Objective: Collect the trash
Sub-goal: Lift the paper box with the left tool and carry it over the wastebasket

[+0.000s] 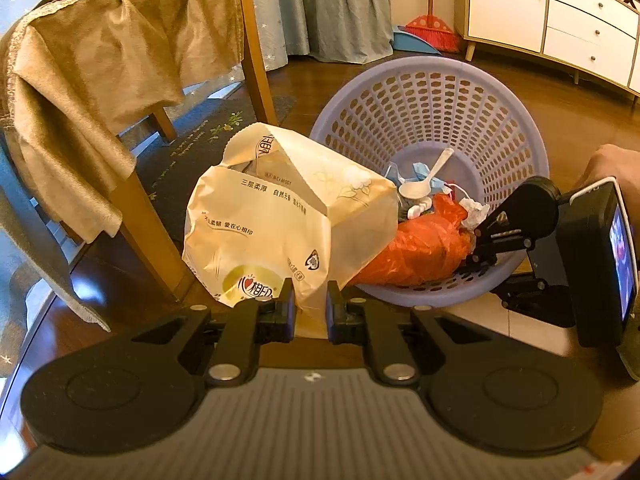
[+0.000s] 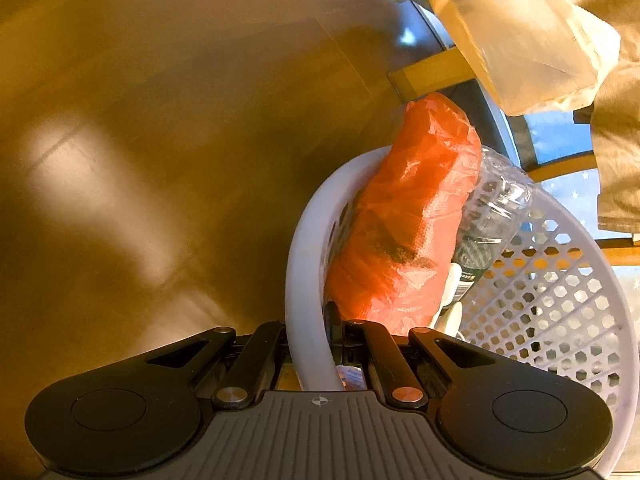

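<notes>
left wrist view: one left gripper (image 1: 311, 307), fingers pinched on the lower edge of one cream tissue wrapper (image 1: 280, 220), which stands up just ahead of it and leans over the near rim of one lavender basket (image 1: 424, 92).
basket contents ahead-right of left gripper: one orange plastic bag (image 1: 420, 248), one white plastic spoon (image 1: 426, 178), one crumpled tissue (image 1: 474, 210), some blue scrap.
only in left view: right gripper (image 1: 486, 246) seen from outside at the basket's right rim, one red broom (image 1: 434, 28), one white cabinet (image 1: 560, 20).
right wrist view: right gripper clamped on the basket rim, one finger inside, one outside.
only in right view: one clear bottle (image 2: 492, 216) beside the orange bag.
</notes>
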The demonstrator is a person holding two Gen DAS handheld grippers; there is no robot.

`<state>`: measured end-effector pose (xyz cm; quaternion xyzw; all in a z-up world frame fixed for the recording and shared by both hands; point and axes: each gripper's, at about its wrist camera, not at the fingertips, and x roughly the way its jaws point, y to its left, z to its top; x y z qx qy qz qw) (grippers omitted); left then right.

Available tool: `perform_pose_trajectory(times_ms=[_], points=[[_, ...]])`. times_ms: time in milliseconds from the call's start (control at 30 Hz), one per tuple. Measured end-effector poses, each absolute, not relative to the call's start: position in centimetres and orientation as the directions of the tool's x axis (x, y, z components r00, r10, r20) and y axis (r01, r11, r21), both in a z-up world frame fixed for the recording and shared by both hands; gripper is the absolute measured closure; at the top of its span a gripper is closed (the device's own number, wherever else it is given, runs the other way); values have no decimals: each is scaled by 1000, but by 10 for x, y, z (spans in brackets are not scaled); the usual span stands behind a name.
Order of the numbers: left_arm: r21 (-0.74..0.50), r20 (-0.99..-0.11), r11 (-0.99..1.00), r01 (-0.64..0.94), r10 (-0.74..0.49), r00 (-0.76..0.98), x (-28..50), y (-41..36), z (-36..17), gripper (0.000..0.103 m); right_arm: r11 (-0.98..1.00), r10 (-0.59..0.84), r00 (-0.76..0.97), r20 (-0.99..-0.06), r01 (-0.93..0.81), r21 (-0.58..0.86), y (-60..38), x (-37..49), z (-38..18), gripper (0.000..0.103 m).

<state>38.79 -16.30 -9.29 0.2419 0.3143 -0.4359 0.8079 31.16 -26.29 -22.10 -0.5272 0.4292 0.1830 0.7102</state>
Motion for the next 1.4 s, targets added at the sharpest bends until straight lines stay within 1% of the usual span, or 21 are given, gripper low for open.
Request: perform_pose_trajectory(times_ms=[300,733,867,1100,1267,1400], points=[[119,-723,513,850,-542,429,388,-146,-81,92,331,-111,557,-823,-760,-559,-239,289,-211,103],[113,-727,500,859,-547,414,366,-117,-64,92,150,58,523,-851,-847,-510,-215,235,-193,103],[107,-734,492,864,-547,402,352,-110,-55,92,126,116,519,-847,-854,-505,-202,222,-183,103],[108,-745,481,870,-540,392,323,-94,-35,92,143,193,521,-831,-853,-502,-171,200,-172,101],[109,-754,455,884,-542,372,304,-91,-21,92,208,184,525,-831,-847,-489,-155,190,-171,101],[111,-763,419,901,-544,348,291,-97,-11,92,320,146,535,-832,-821,-472,-143,178,-166,101]])
